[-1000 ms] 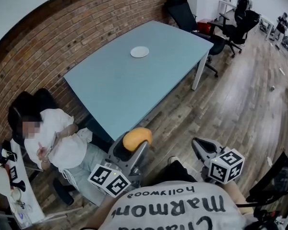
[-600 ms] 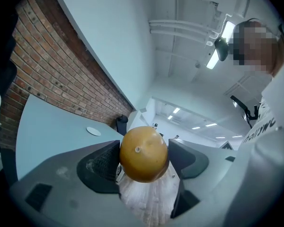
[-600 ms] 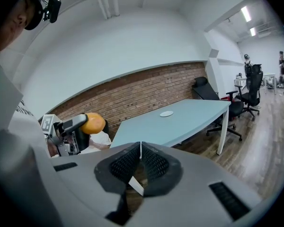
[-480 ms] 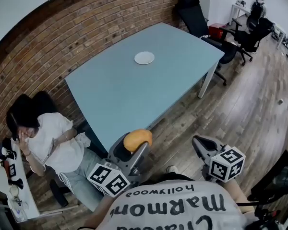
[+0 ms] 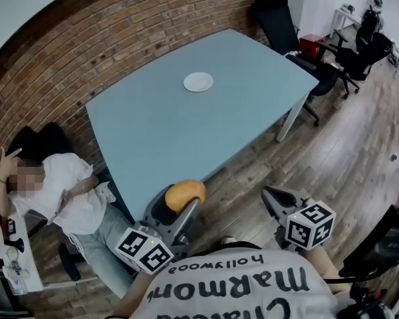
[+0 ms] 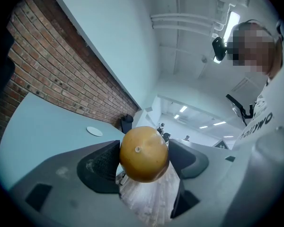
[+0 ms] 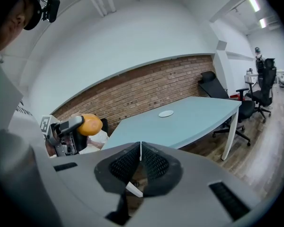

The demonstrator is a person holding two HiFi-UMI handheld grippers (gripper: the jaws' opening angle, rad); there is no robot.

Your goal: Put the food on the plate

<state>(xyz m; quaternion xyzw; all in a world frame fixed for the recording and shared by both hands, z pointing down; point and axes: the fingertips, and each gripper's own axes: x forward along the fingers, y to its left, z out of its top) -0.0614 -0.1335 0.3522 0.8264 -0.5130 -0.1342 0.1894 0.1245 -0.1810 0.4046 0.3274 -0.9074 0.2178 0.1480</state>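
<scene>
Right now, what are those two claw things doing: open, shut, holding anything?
Left gripper: shut on the round orange fruit.
Right gripper: shut, holding nothing.

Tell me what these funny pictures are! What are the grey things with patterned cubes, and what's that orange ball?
There's no robot: a person holds a grabbing tool in each hand, and the cubes are part of them. One picture comes from a camera on the person's head, looking down; the other two from cameras riding on the tools. The left tool is shut on the ball, a round orange fruit. The right tool is shut and empty. Ahead stands a pale blue table with a small white plate on it. The fruit isn't on the plate yet. Someone else sits by the brick wall.
</scene>
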